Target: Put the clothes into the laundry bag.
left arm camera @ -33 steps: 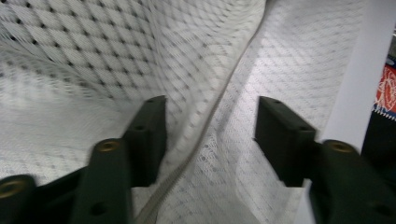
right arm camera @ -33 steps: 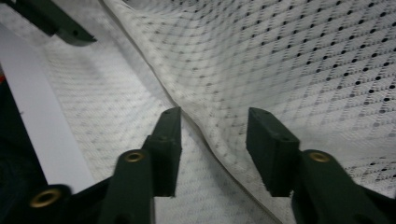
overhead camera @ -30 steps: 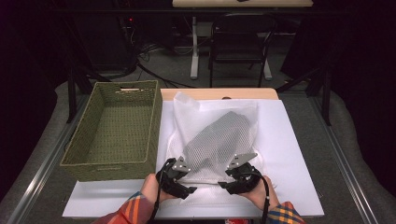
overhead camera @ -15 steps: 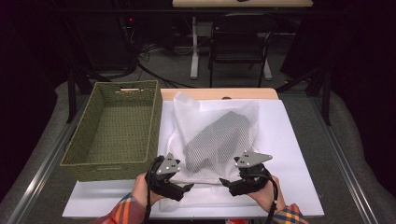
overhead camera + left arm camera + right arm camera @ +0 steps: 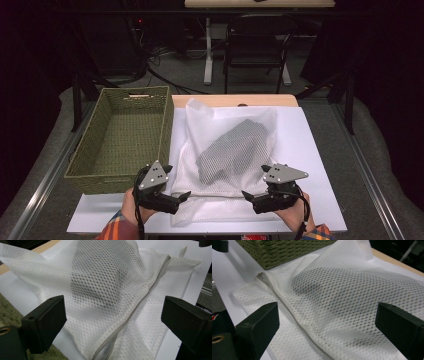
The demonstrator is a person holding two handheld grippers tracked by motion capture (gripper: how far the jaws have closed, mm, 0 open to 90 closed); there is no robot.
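A white mesh bag (image 5: 215, 125) with a dark garment (image 5: 232, 150) inside lies flat on the white sheet (image 5: 312, 150). My left gripper (image 5: 184, 196) hovers at the bag's near left corner, pointing right. My right gripper (image 5: 247, 195) hovers at the near right corner, pointing left. Both have just been opening and stand open wide, with nothing pressed between the pads. In the left gripper view the mesh bag (image 5: 107, 290) and its zipper (image 5: 140, 307) lie beyond the left gripper (image 5: 112, 322). The right gripper (image 5: 327, 325) looks over the bag (image 5: 352, 295) and zipper (image 5: 287, 305).
A green woven basket (image 5: 100, 182) stands left of the bag, its long side against the sheet's left part; the basket (image 5: 282, 250) is also in the right gripper view. The wooden table edge (image 5: 235, 100) lies behind the bag. Dark floor, desk legs and cables sit beyond.
Both grippers have let go of the bag's near edge, opened their jaws, and moved apart and upward. The bag stays flat on the sheet.
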